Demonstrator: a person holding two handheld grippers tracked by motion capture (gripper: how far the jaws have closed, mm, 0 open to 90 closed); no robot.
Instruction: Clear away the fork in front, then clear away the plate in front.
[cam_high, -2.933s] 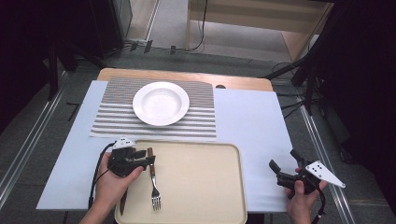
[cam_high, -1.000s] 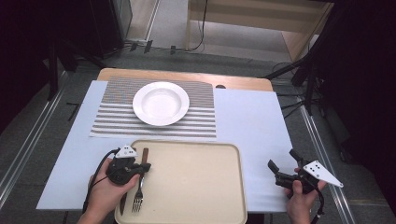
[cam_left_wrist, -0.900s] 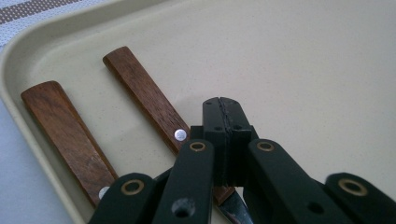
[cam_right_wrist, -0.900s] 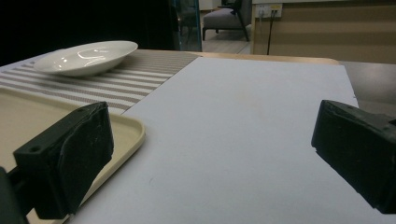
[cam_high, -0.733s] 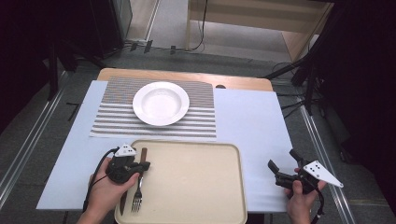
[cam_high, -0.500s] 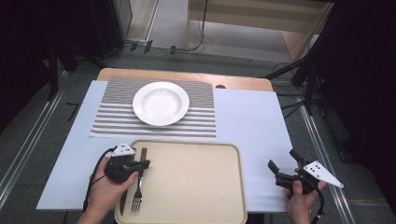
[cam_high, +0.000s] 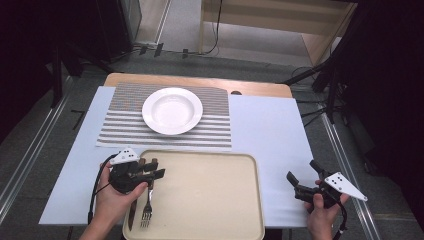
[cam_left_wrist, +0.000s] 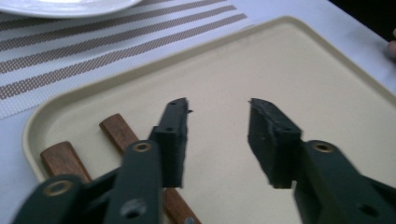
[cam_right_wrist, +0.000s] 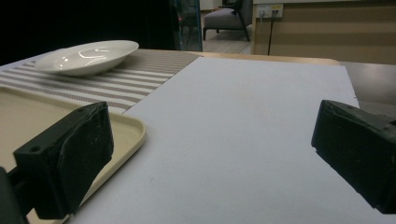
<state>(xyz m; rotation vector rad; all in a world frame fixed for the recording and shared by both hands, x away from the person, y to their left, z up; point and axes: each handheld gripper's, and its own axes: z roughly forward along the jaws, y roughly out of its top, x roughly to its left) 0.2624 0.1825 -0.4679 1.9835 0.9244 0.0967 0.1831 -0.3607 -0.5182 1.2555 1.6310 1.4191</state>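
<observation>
Fingers (cam_left_wrist: 173, 135) of your left gripper (cam_high: 150, 170) have just been opening, nothing between them, above the tray's (cam_high: 210, 200) near-left corner. The fork (cam_high: 146, 210) lies just beneath, beside a wooden-handled knife (cam_high: 131, 220). Far right, your right gripper (cam_high: 302, 182) stands wide apart, empty.

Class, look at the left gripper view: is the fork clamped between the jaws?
No. The left gripper is open, with bare tray between its jaws; the fork lies beside them.
</observation>
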